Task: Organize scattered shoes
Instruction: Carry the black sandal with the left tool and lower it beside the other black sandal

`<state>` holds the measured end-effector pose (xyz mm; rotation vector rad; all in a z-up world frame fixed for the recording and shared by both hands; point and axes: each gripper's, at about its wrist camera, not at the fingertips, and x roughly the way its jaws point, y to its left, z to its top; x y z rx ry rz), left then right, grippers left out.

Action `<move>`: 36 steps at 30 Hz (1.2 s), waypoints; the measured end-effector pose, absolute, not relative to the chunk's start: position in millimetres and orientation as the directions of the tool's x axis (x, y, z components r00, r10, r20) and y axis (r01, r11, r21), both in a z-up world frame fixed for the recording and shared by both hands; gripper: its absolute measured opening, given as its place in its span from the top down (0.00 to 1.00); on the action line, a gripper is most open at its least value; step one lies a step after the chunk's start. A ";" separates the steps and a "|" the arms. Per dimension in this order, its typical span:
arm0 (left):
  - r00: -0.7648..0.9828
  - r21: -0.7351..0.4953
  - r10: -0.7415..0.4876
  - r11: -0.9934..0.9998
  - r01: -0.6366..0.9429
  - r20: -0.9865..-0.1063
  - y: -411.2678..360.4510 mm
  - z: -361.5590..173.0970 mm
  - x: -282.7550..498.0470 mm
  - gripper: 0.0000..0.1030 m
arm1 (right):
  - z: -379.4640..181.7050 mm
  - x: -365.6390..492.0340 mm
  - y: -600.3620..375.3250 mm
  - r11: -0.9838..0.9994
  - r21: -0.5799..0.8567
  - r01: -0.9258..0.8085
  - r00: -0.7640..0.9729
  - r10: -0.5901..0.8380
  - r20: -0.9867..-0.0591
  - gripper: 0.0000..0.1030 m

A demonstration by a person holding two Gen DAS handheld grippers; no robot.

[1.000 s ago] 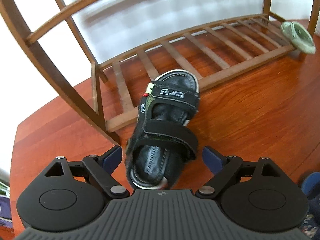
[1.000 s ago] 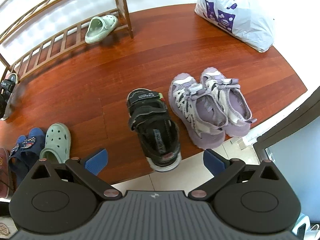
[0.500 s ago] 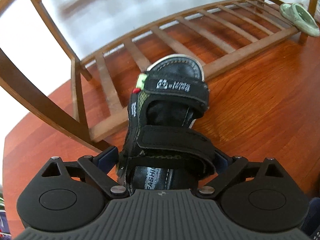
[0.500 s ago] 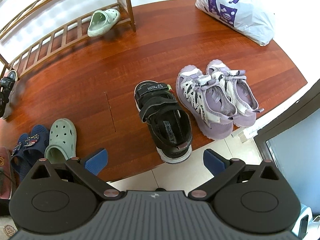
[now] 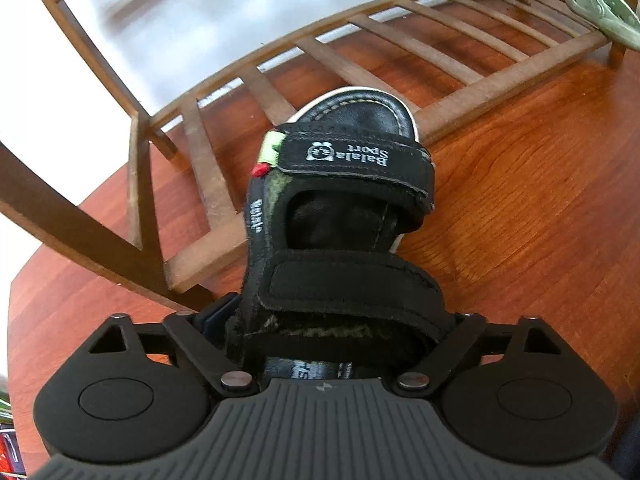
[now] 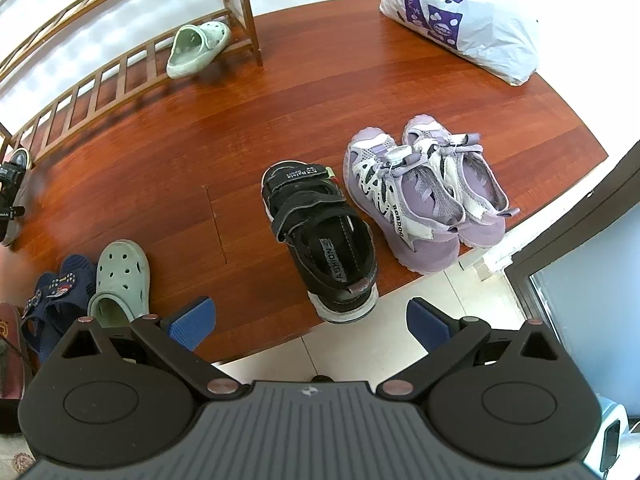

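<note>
the left gripper (image 5: 340,320) straddles the heel end of a black sandal (image 5: 340,208) whose toe rests on the front rail of the wooden rack (image 5: 452,104) at about 12 o'clock, heel on the floor (image 5: 520,208). its jaws have just been closing with the heel between them; whether the pads already press the sides i cannot tell, since the straps hide them. the right gripper (image 6: 308,320) hangs with jaws spread and nothing in them, above the matching sandal (image 6: 320,236) on the floor.

risks, as i judge them: the heel collar is soft padded fabric with loose velcro straps, so a pinch there may squash it and let the sandal slip or swing toe-down when lifted. the toe could catch on a slat, and the gaps between slats could swallow the narrow toe.

the sole looks like firm white-edged rubber, the rack like smooth varnished wood. a pale green clog (image 5: 604,12) of smooth foam lies at 2 o'clock on the rack.
</note>
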<state>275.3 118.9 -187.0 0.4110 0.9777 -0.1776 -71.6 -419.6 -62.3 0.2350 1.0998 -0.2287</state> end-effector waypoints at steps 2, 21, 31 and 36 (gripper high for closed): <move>0.553 0.261 0.046 0.911 0.318 -0.832 119.5 -184.4 275.3 0.30 | -62.6 -70.6 -420.7 0.952 0.078 0.296 0.438 -0.062 -0.897 0.01; 0.555 0.112 -0.035 0.967 0.229 -0.831 75.1 -123.1 226.9 0.32 | -84.0 -45.0 -433.9 0.974 0.055 0.220 0.480 -0.059 -0.875 0.01; 0.546 0.054 -0.062 0.979 0.194 -0.835 6.2 -86.3 160.8 0.32 | -109.9 -12.8 -458.1 0.992 0.041 0.119 0.478 -0.021 -0.878 0.22; 0.506 -0.058 -0.135 0.985 0.164 -0.852 -39.9 -78.2 130.4 0.32 | -123.2 0.8 -474.1 0.998 0.042 0.043 0.441 0.019 -0.897 0.38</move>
